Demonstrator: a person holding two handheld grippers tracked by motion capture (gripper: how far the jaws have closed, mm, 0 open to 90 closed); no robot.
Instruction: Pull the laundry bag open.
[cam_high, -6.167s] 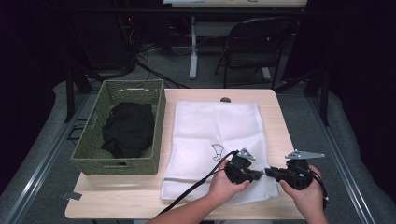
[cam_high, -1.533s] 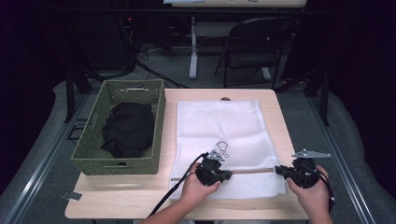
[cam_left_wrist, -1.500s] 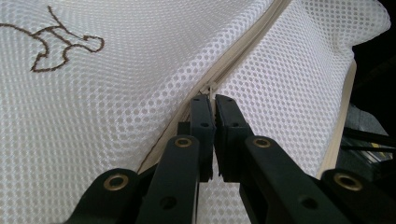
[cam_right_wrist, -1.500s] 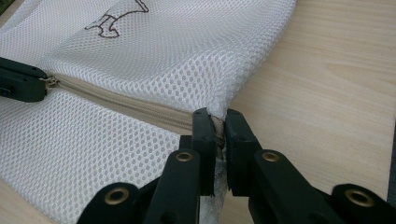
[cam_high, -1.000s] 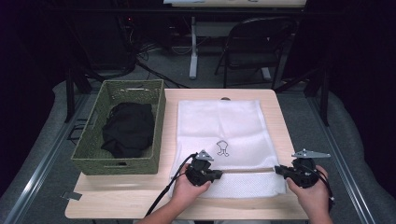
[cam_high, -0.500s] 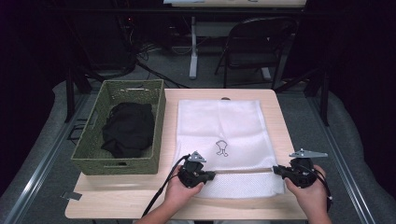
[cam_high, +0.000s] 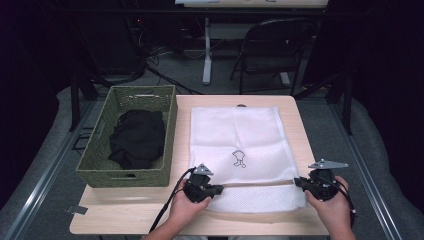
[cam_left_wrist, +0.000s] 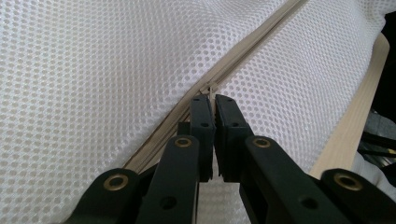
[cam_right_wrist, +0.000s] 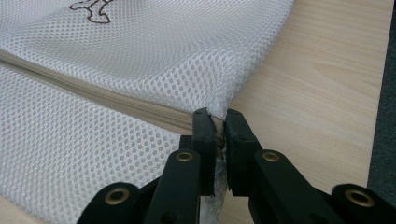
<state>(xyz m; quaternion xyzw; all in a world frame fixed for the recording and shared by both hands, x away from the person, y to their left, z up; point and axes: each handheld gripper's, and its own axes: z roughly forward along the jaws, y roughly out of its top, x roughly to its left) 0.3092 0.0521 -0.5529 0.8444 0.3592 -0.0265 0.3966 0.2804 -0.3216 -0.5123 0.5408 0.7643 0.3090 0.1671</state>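
Since the earliest picture the left gripper (cam_high: 218, 189) has travelled leftward along the zipper (cam_high: 255, 185) of the white mesh laundry bag (cam_high: 237, 137), from close beside the right gripper (cam_high: 299, 182) to the bag's left edge, while the right gripper has stayed at the bag's right edge; the two now stand well apart with the zipper line stretched between them. Largest of all, the wooden table (cam_high: 300, 135) carries the bag flat across its middle and right, and a green woven basket (cam_high: 95, 160) with dark clothing (cam_high: 136, 140) in it sits just beside the bag on the left. On the bag's upper face a small outlined figure (cam_high: 240, 159) is printed, above the zipper. Both forearms come in from the near edge; the left hand (cam_high: 185, 209) wraps its gripper from below, jaws pointing right along the zipper, and the right hand (cam_high: 330, 207) holds its own with jaws pointing left. In the left gripper view the jaws are pressed together on the zipper pull (cam_left_wrist: 211, 89), the opened teeth running back beneath them. In the right gripper view the jaws are clamped on the bag's corner (cam_right_wrist: 219, 112) at the zipper's end, the mesh bunched up between them above bare table.
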